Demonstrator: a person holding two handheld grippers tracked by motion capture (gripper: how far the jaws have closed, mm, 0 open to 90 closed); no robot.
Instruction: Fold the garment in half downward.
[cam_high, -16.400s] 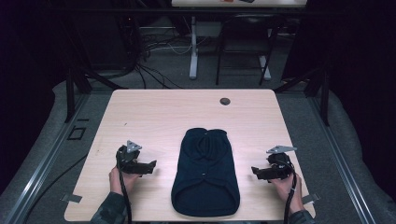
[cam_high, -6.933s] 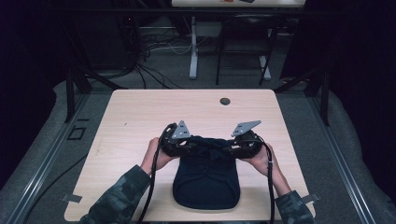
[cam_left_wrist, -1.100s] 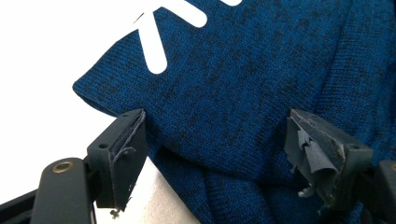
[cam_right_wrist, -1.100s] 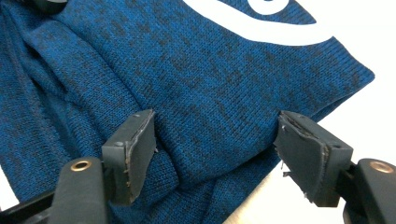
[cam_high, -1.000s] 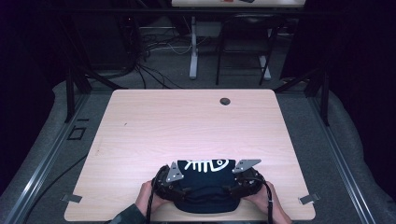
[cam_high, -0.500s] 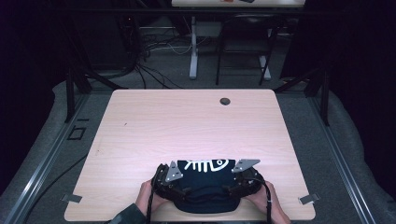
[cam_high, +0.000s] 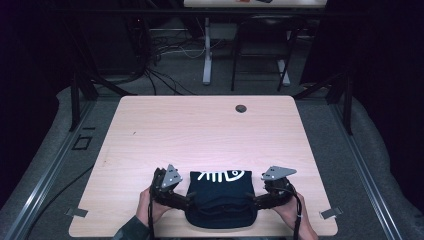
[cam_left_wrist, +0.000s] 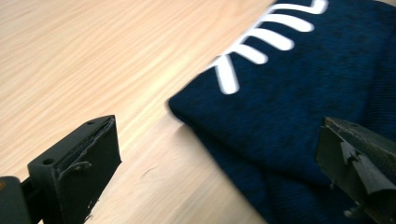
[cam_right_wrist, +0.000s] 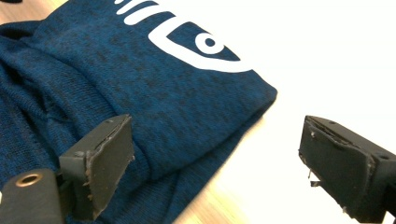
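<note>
While my hands rest at the near edge of the wooden table, a folded dark blue shirt lies between them, close to that edge. Its top layer is folded toward me, so a white fish-skeleton print faces up along the far side of the fold. Below that layer the cloth bunches into soft ridges and ends in a rounded hem nearest me.

My left gripper sits at the shirt's left side, its grey plate tilted upward. From its own camera my two black jaws stand spread wide, with nothing between them: one hovers over bare wood, the other over the blue knit. The folded corner of the shirt lies ahead of them, and the white ribs of the print run across its top.

My right gripper mirrors this at the shirt's right side. Its jaws are also spread wide and hold nothing; one is over the rumpled cloth, the other over pale tabletop. The fish head with its round eye shows just beyond them, near the folded corner.

Farther up the table, well apart from the shirt, a small dark round spot sits near the far edge. Cables trail across the floor behind the table.
</note>
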